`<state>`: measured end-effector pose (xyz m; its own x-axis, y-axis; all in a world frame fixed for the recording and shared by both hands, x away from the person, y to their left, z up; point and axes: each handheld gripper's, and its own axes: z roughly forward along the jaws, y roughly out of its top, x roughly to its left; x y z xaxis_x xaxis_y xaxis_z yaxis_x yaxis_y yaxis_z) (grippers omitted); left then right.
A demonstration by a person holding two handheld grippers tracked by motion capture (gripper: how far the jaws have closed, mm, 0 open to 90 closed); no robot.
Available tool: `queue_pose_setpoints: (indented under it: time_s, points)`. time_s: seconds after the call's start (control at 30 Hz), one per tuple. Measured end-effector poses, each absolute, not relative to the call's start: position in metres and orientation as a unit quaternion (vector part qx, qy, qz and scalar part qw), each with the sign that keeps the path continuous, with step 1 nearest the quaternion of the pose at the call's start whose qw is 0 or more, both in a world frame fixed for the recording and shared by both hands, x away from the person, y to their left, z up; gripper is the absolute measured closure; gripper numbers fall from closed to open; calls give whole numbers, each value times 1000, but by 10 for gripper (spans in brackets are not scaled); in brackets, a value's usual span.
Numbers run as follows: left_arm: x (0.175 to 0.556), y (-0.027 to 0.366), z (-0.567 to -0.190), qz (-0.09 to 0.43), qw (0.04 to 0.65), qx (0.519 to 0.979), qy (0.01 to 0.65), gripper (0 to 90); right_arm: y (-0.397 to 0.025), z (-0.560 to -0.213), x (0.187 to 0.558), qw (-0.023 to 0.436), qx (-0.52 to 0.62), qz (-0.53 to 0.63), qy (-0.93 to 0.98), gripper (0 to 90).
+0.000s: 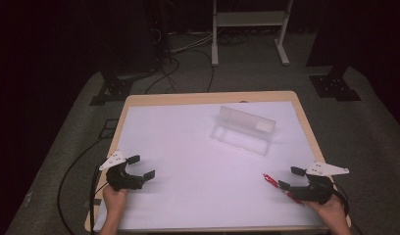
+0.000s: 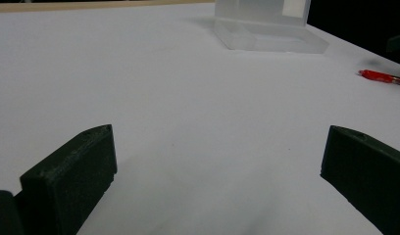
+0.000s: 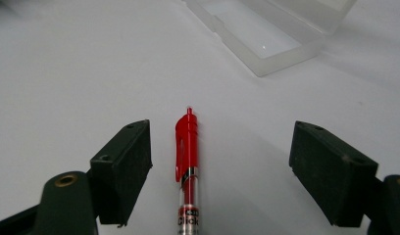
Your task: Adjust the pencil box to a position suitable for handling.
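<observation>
**Red pen lies between the jaws of the right hand-held gripper**

A red click pen with a clear barrel (image 3: pixel 187 161) lies flat near the tabletop's (image 1: pixel 188 147) right front corner. Its barrel label reads "Click"; the smaller print is too blurred to read. The right hand-held gripper (image 3: pixel 220 161) sits over it with jaws spread wide, 1 on each side of the pen, neither touching it. The left hand-held gripper (image 1: pixel 141 167) rests near the left front corner, also wide open and holding nothing. A translucent plastic case with its lid raised (image 1: pixel 243 129) stands toward the far edge, well apart from both. Nothing lies between pen and case.
</observation>
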<state>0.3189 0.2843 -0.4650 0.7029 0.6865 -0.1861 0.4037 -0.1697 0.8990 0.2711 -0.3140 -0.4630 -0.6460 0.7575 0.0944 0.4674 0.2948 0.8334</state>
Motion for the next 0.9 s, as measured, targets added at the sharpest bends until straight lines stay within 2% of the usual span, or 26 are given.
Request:
queue_pose_setpoints:
  time_s: [0.37, 0.9]
  points:
    - [319, 284, -465, 132, 532, 755, 359, 0, -299, -445, 285, 164, 360, 444, 804, 216]
    - [318, 284, -465, 132, 533, 755, 358, 0, -262, -410, 325, 160, 304, 430, 835, 216]
